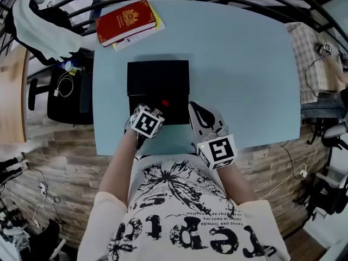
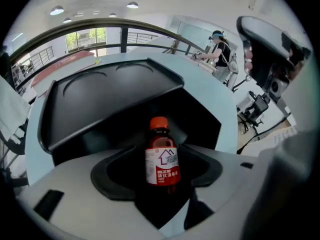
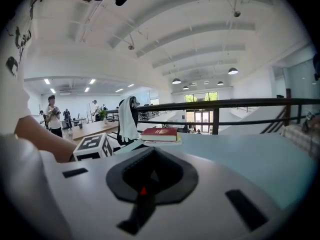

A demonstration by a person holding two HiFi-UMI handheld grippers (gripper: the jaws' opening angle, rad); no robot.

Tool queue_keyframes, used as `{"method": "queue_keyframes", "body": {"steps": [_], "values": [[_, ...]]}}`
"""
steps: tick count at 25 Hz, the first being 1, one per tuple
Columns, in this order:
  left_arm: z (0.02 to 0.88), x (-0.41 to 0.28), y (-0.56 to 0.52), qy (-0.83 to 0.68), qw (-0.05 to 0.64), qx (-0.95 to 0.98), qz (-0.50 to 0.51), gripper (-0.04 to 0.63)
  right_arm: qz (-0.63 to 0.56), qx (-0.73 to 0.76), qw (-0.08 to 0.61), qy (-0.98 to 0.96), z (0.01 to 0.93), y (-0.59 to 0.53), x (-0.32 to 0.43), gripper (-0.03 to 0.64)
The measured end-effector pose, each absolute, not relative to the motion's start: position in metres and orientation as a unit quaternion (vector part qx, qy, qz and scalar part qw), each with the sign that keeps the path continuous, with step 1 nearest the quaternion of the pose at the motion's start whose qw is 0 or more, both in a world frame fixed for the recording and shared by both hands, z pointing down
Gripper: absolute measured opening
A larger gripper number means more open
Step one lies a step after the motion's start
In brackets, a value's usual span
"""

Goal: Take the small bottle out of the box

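The small bottle (image 2: 162, 156), dark red with a red cap (image 1: 166, 103) and a white label, stands upright in the near half of the open black box (image 1: 157, 78). My left gripper (image 1: 159, 110) reaches into the box from the near side. Its jaws stand wide open on either side of the bottle, (image 2: 161, 184) and the pads do not press on it. My right gripper (image 1: 198, 112) rests at the box's right near corner and looks shut, with nothing held (image 3: 149, 176). A small red spot shows through its narrow slit.
The box lies on a light blue table (image 1: 239, 64). A red book (image 1: 126, 19) on a yellow one sits at the far left corner. A chair draped with white cloth (image 1: 38, 26) stands left of the table, and a black railing runs behind it.
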State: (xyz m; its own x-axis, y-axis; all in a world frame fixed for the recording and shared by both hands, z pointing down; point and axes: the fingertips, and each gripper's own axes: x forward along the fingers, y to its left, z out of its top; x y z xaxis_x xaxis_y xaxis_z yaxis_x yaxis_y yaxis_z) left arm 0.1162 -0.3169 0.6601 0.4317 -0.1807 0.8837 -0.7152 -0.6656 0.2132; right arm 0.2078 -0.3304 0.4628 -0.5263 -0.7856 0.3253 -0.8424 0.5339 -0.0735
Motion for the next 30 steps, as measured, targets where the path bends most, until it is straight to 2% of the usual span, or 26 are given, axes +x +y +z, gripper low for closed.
{"method": "queue_keyframes", "body": {"steps": [5, 11, 18, 25, 30], "values": [[0.675, 0.118, -0.311, -0.270, 0.300, 0.780, 0.479, 0.271, 0.115, 0.477, 0.130, -0.862, 0.465, -0.332, 0.215, 0.011], [0.677, 0.117, -0.316, -0.287, 0.275, 0.781, 0.481, 0.233, 0.118, 0.481, 0.132, -0.858, 0.468, -0.336, 0.219, 0.011], [0.669, 0.115, -0.311, -0.282, 0.265, 0.788, 0.479, 0.232, 0.107, 0.474, 0.133, -0.864, 0.460, -0.331, 0.208, 0.011], [0.634, 0.106, -0.312, -0.308, 0.243, 0.804, 0.446, 0.232, 0.096, 0.472, 0.131, -0.866, 0.452, -0.327, 0.201, 0.011], [0.579, 0.102, -0.321, -0.352, 0.202, 0.834, 0.374, 0.232, 0.079, 0.470, 0.125, -0.870, 0.439, -0.322, 0.195, 0.011]]}}
